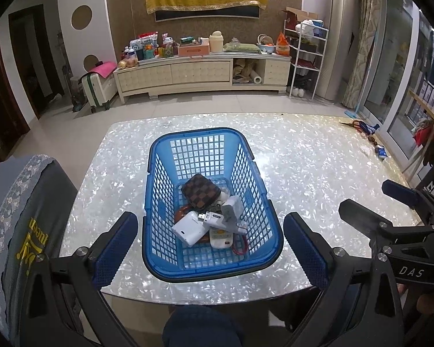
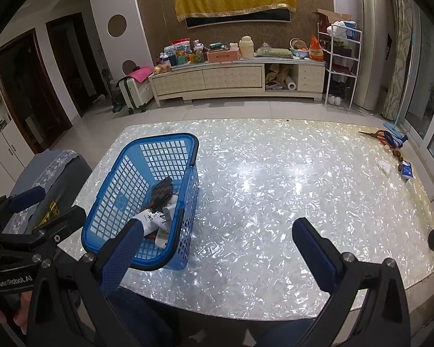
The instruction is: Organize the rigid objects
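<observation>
- My left gripper (image 1: 209, 245) hangs spread wide and empty, and the blue basket (image 1: 159, 263) sits straight ahead between its fingers, at the table's (image 1: 318, 159) near edge toward the left corner.
- The basket's long axis runs away from me; the small items (image 1: 208, 217) are heaped at its near end.
- My right gripper (image 2: 217, 257) is also released and holds nothing. It sits right of the basket, so I judge the left nearer.
- There is bare tabletop to the right.
</observation>
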Demonstrator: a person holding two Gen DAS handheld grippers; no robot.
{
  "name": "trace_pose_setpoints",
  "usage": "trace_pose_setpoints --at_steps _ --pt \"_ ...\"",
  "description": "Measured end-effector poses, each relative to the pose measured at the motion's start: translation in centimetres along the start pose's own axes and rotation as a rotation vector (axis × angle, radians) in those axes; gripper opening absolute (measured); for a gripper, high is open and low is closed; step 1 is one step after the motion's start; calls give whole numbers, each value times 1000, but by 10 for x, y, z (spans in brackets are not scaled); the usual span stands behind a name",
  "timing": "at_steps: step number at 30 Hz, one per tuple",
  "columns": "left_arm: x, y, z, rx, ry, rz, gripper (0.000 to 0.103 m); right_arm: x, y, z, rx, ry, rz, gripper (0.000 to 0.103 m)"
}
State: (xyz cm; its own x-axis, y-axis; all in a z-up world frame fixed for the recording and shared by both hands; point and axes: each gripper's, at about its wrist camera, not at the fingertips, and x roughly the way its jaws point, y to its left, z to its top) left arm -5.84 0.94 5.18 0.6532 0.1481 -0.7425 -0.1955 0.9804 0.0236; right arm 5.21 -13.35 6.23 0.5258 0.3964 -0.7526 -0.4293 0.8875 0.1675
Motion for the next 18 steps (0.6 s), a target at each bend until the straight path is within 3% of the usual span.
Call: trace_pose_setpoints --at_steps 18 --pt "1 0 -2 3 2 0 101 1 -2 0 8 0 9 103"
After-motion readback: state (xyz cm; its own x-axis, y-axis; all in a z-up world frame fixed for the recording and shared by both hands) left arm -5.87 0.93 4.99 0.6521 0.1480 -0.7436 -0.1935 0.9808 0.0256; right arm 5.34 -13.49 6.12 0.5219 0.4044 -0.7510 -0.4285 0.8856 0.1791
